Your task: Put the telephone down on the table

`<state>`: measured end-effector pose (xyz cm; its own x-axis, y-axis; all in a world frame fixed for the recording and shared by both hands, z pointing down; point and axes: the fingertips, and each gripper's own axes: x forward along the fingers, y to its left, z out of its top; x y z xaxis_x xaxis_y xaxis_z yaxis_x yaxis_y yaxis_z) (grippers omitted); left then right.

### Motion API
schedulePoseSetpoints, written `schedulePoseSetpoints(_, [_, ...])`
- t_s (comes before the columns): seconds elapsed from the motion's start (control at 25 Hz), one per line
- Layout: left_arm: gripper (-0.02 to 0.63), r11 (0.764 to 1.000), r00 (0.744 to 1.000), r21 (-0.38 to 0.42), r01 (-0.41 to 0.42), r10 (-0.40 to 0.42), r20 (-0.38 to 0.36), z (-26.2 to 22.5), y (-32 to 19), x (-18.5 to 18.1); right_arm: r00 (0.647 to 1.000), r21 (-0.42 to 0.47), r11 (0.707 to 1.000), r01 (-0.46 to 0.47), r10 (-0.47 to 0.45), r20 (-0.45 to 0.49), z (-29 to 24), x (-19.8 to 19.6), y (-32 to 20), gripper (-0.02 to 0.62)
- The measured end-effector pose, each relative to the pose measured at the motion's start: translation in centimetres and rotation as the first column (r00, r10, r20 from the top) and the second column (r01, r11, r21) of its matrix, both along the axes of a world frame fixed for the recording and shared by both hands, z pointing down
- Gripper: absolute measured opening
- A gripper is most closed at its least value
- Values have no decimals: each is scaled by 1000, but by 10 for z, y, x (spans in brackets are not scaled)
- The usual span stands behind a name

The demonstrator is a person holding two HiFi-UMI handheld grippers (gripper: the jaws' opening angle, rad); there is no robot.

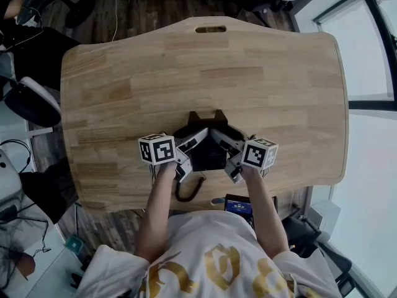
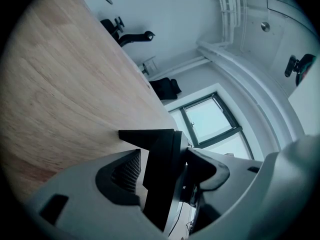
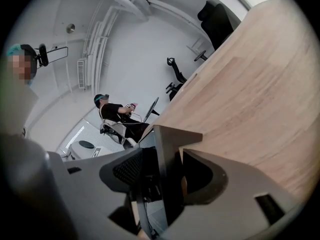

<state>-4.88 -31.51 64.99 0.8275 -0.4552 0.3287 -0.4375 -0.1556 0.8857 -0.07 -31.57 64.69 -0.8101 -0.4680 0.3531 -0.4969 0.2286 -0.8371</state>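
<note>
wooden table (image 1: 205, 73), with the black telephone (image 1: 208, 151) at its near edge, between the two grippers. it appears to rest on the top already, so the placing looks done and only the letting go is left. left gripper (image 1: 188, 146): tilted slightly downward, jaws apart around the telephone's side, a sliver of wood showing beside one pad. right gripper (image 1: 228, 148): same slight downward tilt, jaws clamped on the opposite side. coiled cord (image 1: 186, 192): curls toward the person, just beside the casing.
</note>
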Motion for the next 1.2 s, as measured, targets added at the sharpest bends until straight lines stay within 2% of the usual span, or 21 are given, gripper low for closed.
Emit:
schedulePoseSetpoints(0.56, [272,998,989,62,17,-26,142,-6,2,-2,997,31,998,-48,50,-66,-5,6,2,232])
schedulePoseSetpoints(0.72, [285,998,988,64,26,-35,147,-8,3,-3,994,44,997,-70,73,-76,-10,14,2,232])
schedulePoseSetpoints(0.88, [299,990,967,124,71,-99,234,-13,3,-18,990,62,993,-97,103,-95,-17,23,5,232])
schedulePoseSetpoints(1.08, [299,975,951,179,132,-176,256,-26,2,-38,972,119,982,-146,164,-166,-24,37,8,232])
schedulePoseSetpoints(1.2, [299,970,945,214,116,-174,278,-36,6,-39,957,172,969,-176,209,-199,-34,45,9,204])
